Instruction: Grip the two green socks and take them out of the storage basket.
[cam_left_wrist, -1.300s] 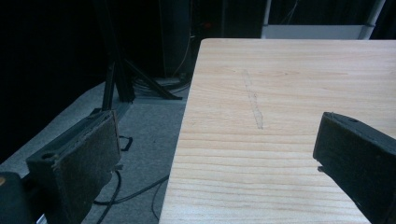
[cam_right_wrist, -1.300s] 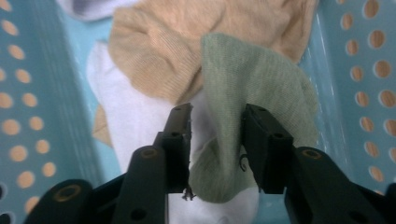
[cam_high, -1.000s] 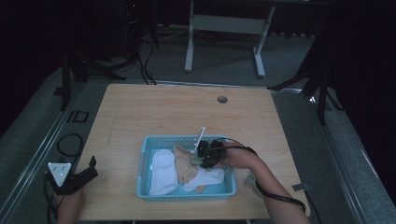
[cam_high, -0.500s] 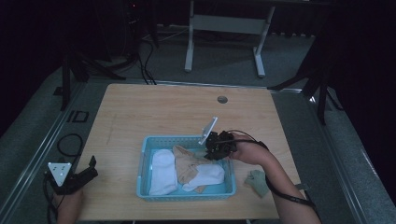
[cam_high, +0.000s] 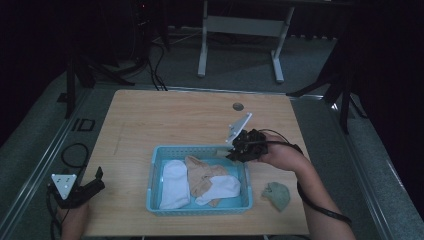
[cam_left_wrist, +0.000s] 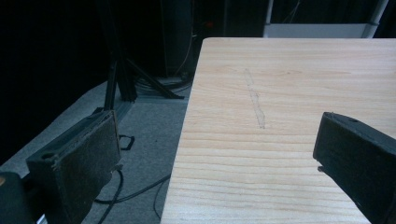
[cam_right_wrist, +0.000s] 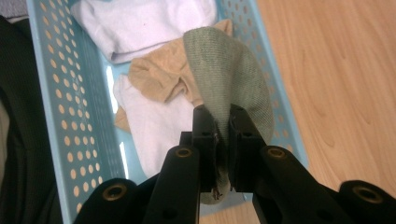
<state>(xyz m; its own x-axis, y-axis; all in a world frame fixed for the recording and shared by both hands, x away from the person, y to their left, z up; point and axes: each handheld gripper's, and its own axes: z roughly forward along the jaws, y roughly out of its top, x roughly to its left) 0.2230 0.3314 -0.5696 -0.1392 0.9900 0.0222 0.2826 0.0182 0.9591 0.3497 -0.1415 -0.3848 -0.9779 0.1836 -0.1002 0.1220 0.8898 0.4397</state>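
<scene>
I use the blue perforated basket (cam_high: 200, 207) as my reference. My right tool (cam_right_wrist: 219, 121) hangs above its right-hand rim, jaws clamped tight on a grey-green sock (cam_right_wrist: 233, 70); in the right gripper view the sock fans out from between the pads over the basket's contents. In the high view the right tool (cam_high: 239, 150) sits at the basket's far right corner, raised off the bench (cam_high: 165, 115). Inside the basket lie a white sock (cam_high: 174, 182), a tan sock (cam_high: 200, 175) and a second white sock (cam_high: 220, 187), overlapping. A second grey-green sock (cam_high: 276, 195) lies on the bench just right of the basket. My left tool (cam_high: 92, 182) rests well left of the basket, at the bench's near-left edge, jaws wide apart and gripping nothing.
</scene>
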